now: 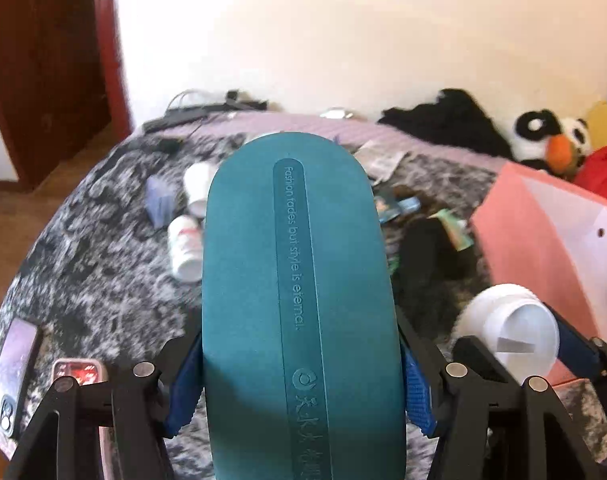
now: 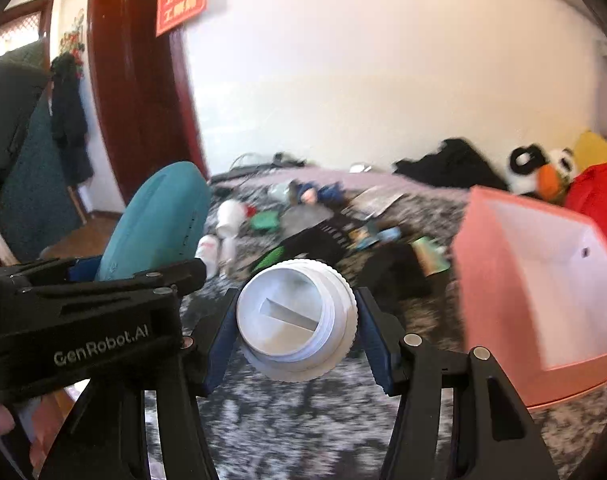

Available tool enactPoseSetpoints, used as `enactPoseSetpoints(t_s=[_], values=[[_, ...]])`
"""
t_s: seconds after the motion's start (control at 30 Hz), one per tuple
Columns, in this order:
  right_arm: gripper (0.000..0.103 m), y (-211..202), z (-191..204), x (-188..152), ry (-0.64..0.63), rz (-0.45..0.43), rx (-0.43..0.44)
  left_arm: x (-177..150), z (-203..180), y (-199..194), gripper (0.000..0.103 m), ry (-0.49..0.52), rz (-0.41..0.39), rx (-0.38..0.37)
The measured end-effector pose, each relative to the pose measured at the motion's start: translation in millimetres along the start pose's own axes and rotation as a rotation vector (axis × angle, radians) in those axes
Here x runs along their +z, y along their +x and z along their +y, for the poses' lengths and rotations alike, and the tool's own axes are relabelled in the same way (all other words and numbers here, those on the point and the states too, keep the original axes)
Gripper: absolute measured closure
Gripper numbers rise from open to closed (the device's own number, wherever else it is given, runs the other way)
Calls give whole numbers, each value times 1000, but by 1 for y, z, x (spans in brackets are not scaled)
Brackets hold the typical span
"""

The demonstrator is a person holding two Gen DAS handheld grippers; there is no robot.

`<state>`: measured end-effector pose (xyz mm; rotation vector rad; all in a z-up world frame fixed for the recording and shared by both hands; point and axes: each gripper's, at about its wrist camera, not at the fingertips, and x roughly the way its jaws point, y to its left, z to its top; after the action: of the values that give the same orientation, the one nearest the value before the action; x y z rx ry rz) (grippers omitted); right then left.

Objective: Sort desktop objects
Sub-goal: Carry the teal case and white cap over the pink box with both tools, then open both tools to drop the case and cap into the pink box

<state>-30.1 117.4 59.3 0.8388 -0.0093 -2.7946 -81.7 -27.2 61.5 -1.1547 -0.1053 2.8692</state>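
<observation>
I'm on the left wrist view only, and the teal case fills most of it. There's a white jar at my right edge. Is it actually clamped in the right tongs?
Observer: Yes. In the right wrist view the white jar sits between the two blue pads of the right tongs, with one pad pressed on each side of it.
Operator: What is my case hiding on the bed?
Observer: A small doll in blue lies far back on the bed, out of your sight behind the teal case.
</observation>
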Motion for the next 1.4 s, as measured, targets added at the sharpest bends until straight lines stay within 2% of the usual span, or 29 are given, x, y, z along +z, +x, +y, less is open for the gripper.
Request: enactPoseSetpoints(t_s=[0.27, 0.37, 0.6, 0.87, 1.0, 1.17, 1.27, 1.4], values=[[43, -48, -69, 6, 57, -94, -157, 13, -76, -6, 34, 68, -38, -99], [43, -62, -102, 3, 102, -109, -217, 15, -113, -6, 34, 112, -57, -133], [43, -81, -175, -7, 189, -130, -354, 19, -189, 7, 34, 183, -39, -226], [43, -72, -258, -10, 280, -122, -493, 33, -269, 37, 34, 257, 4, -313], [43, -61, -289, -10, 301, -102, -535, 37, -298, 51, 34, 278, 34, -366], [43, -44, -318, -8, 315, -71, -575, 38, -326, 74, 34, 308, 81, -449], [43, -34, -338, -8, 325, -45, -589, 42, -334, 93, 34, 301, 144, -533], [43, -14, -359, -12, 335, 14, -584, 39, -345, 114, 34, 327, 186, -558]])
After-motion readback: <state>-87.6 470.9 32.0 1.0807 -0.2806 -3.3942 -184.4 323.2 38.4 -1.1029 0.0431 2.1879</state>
